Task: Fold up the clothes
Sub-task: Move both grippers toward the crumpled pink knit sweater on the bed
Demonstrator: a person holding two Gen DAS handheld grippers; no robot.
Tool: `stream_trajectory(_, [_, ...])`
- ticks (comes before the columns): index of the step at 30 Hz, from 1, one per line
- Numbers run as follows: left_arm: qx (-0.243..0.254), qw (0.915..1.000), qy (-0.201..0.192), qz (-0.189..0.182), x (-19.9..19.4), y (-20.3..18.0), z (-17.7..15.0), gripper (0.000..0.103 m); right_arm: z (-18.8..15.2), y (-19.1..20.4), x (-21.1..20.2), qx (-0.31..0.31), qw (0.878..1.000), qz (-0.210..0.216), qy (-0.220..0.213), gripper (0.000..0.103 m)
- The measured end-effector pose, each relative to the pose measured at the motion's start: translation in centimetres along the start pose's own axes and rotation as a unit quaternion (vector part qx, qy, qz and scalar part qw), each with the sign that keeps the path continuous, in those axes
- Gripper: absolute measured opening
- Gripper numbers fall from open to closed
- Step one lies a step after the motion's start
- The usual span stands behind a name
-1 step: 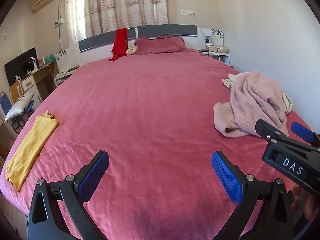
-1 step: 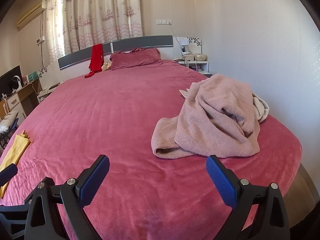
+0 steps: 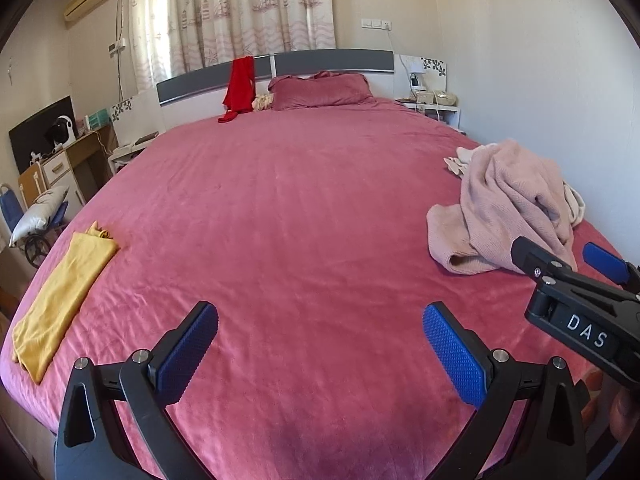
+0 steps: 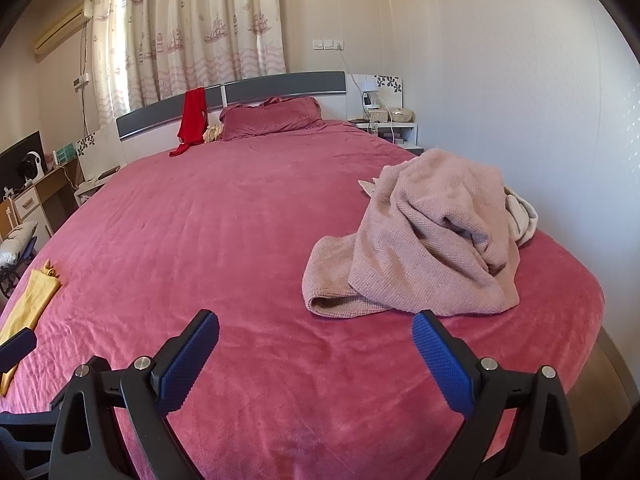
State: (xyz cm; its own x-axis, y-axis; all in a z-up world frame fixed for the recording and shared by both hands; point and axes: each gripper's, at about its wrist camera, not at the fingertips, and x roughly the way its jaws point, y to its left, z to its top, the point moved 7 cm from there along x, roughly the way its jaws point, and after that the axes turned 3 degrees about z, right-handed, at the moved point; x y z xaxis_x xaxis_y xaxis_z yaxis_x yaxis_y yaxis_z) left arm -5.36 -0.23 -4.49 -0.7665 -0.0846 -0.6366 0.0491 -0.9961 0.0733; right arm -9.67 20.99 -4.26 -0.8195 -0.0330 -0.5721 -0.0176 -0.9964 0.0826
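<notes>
Clothes (image 4: 420,240) lie heaped on the bed; both grippers' jaws gape (empty).

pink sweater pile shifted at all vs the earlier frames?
No. The pink sweater pile sits at the same spot against the bed's edge and the nightstand in the right wrist view.

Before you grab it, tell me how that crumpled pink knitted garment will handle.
The crumpled pink knitted garment is likely floppy: it lies in slumped folds. Probably grippy, given its coarse knit. It may drag the cream cloth tucked beside it.
</notes>
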Motion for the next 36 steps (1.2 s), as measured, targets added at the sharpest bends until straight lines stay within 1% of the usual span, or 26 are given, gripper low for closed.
stream_trajectory(7, [-0.014, 0.9999, -0.008, -0.002, 0.0, 0.0, 0.0, 0.103, 0.0, -0.2, -0.1, 0.008, 1.000, 0.003, 0.000, 0.099])
stream_trajectory(12, [-0.027, 0.9996, 0.003, -0.007, 0.2, 0.6, -0.2, 0.103, 0.0, -0.4, -0.3, 0.009, 1.000, 0.001, -0.001, 0.099])
stream_trajectory(23, [-0.028, 0.9995, 0.010, -0.005, 0.5, 0.8, -0.5, 0.103, 0.1, -0.8, -0.5, 0.004, 1.000, -0.014, -0.005, 0.100])
stream_trajectory(36, [-0.029, 0.9994, 0.017, -0.002, 0.7, 0.8, -0.8, 0.103, 0.2, -1.1, -0.3, 0.008, 1.000, -0.014, 0.001, 0.100])
